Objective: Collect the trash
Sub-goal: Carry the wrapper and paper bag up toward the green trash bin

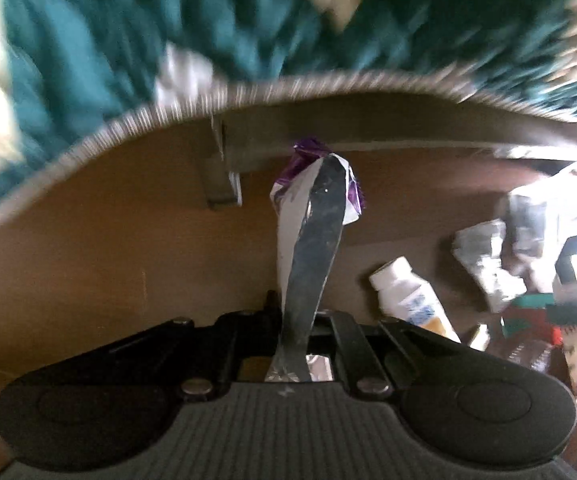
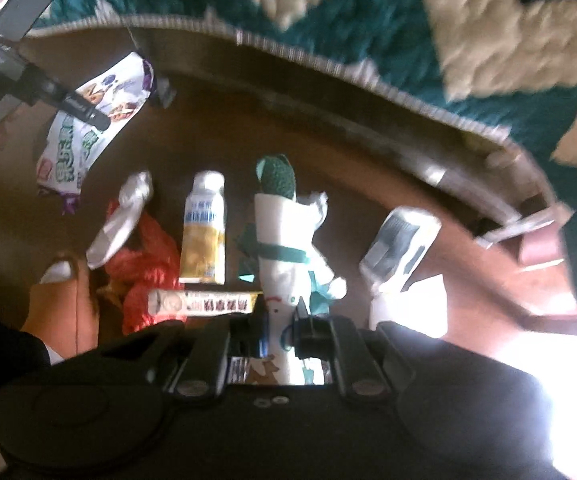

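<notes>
The left gripper (image 2: 88, 114) has its fingers closed on a purple-and-white wrapper (image 1: 312, 200), which hangs clear above the brown tabletop (image 1: 88, 248). The right gripper (image 2: 284, 320) is clamped on a white-and-green wrapper (image 2: 284, 240). Below lie a bottle (image 2: 204, 228), a red bag (image 2: 148, 272) and a white box (image 2: 400, 240), and past the tabletop edge a teal-and-cream rug (image 2: 368, 20).

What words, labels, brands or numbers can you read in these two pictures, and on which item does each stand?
Nothing can be quoted with certainty; both views are blurred.
Snack bag: large green characters, too blurred to read.
Bottle: a band of white characters, unreadable.
Long bar wrapper: dark characters, unreadable.
White paper wrapper: no readable print.
</notes>
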`<state>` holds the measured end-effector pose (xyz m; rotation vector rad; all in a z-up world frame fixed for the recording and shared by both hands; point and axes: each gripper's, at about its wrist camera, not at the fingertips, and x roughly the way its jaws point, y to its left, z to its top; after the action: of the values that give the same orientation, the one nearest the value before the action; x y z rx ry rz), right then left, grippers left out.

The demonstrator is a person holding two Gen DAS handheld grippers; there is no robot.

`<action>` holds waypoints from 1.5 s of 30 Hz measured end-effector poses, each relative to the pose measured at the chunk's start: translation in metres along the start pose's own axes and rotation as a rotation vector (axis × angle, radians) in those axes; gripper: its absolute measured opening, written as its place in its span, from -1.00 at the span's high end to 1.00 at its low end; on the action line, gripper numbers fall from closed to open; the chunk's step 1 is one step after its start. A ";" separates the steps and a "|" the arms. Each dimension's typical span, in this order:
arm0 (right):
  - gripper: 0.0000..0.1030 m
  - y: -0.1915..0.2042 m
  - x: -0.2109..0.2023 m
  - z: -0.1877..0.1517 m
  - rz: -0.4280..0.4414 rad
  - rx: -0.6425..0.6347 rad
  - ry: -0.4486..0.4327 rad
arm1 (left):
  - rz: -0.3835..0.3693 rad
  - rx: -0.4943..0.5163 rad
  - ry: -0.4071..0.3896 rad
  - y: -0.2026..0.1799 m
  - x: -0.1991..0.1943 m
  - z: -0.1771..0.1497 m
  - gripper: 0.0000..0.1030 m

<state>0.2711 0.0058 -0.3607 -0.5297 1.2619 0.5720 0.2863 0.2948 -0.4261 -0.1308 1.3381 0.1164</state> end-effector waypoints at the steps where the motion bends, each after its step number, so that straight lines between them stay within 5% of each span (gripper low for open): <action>1: 0.82 0.000 -0.012 0.001 -0.005 0.002 -0.026 | -0.001 0.020 -0.023 -0.004 -0.017 -0.001 0.88; 9: 0.82 -0.021 -0.130 0.000 -0.046 0.051 -0.224 | -0.042 0.182 -0.247 -0.055 -0.161 0.024 0.88; 18: 0.82 -0.064 -0.271 -0.021 -0.111 0.134 -0.425 | -0.071 0.308 -0.411 -0.159 -0.287 0.033 0.88; 31: 0.82 -0.145 -0.432 -0.100 -0.207 0.259 -0.706 | -0.175 0.433 -0.584 -0.327 -0.425 0.030 0.88; 45: 0.82 -0.297 -0.559 -0.186 -0.467 0.499 -0.881 | -0.381 0.613 -0.754 -0.548 -0.545 0.059 0.87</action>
<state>0.2193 -0.3975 0.1583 -0.0978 0.3775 0.0456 0.3069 -0.2417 0.1334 0.1701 0.5336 -0.5228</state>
